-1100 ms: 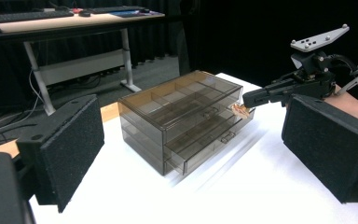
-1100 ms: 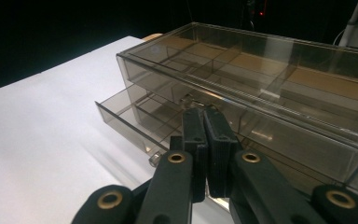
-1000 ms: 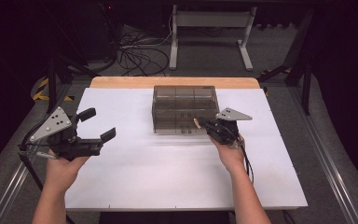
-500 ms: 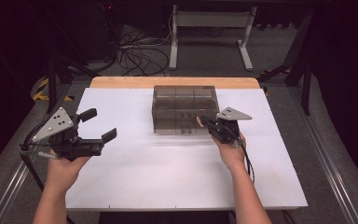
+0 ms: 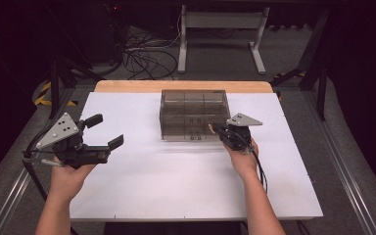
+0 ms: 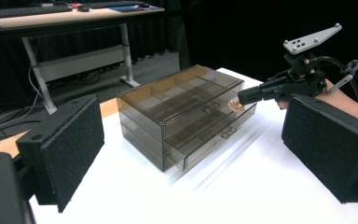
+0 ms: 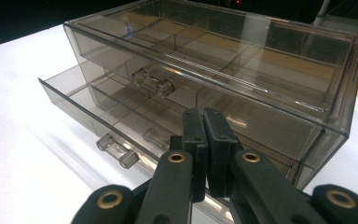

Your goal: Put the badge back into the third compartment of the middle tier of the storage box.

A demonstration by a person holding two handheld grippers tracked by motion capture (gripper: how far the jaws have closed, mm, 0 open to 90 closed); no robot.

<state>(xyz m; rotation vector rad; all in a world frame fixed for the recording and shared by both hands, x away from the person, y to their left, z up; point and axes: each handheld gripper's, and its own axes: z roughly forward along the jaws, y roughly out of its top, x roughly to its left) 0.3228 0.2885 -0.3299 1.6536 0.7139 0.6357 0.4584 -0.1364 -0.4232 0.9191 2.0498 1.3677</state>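
Your right gripper (image 5: 214,129), jaws pinching a small orange bit, sits over the open lower drawer (image 7: 93,109); left gripper (image 5: 108,131) spread. Next: drop it in w/ care.

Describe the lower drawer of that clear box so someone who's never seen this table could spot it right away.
On the white table, toward its far edge, stands a smoky see-through drawer box. It holds two drawers, one above the other; the lower drawer sits against the tabletop, right in front of the right gripper. Unlike the upper drawer, which is pushed in flush, it sticks out partly open.
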